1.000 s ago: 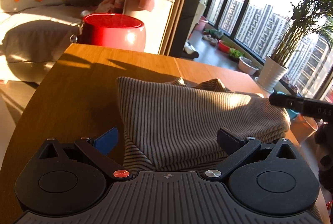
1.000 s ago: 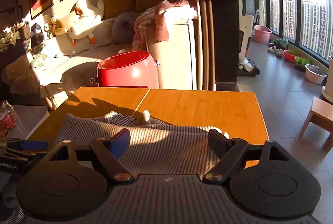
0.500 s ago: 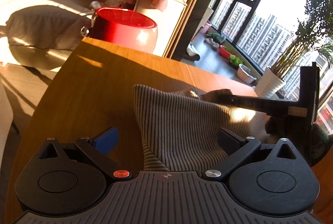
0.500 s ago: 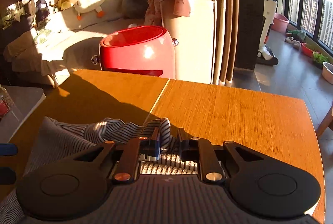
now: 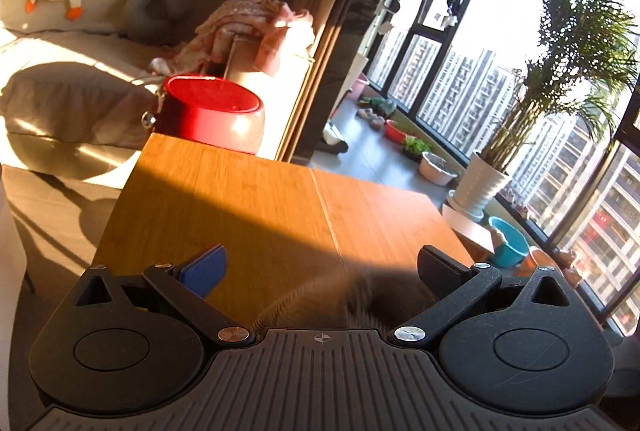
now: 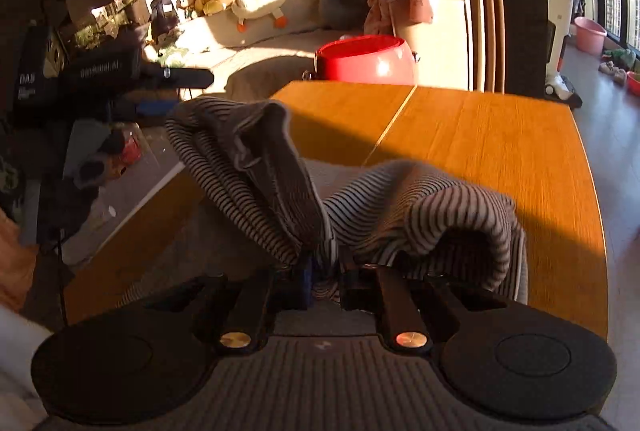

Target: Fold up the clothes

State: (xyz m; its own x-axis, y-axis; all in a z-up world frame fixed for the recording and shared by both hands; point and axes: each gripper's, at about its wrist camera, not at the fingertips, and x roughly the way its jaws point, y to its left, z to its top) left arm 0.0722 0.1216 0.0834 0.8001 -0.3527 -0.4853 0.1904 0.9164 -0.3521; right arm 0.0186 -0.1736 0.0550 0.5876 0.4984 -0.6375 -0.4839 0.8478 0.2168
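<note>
In the left wrist view the left gripper point(image 5: 320, 267) is spread wide and grasps nothing; a blurred bit of the striped garment point(image 5: 320, 301) shows low between its fingers, above the wooden table point(image 5: 260, 199). Beyond stand a red bucket point(image 5: 210, 119) and a sofa point(image 5: 80, 43). In the right wrist view the right gripper point(image 6: 324, 277) is clenched on the striped garment point(image 6: 420, 207), bunched and lifted over the table point(image 6: 500, 151).
</note>
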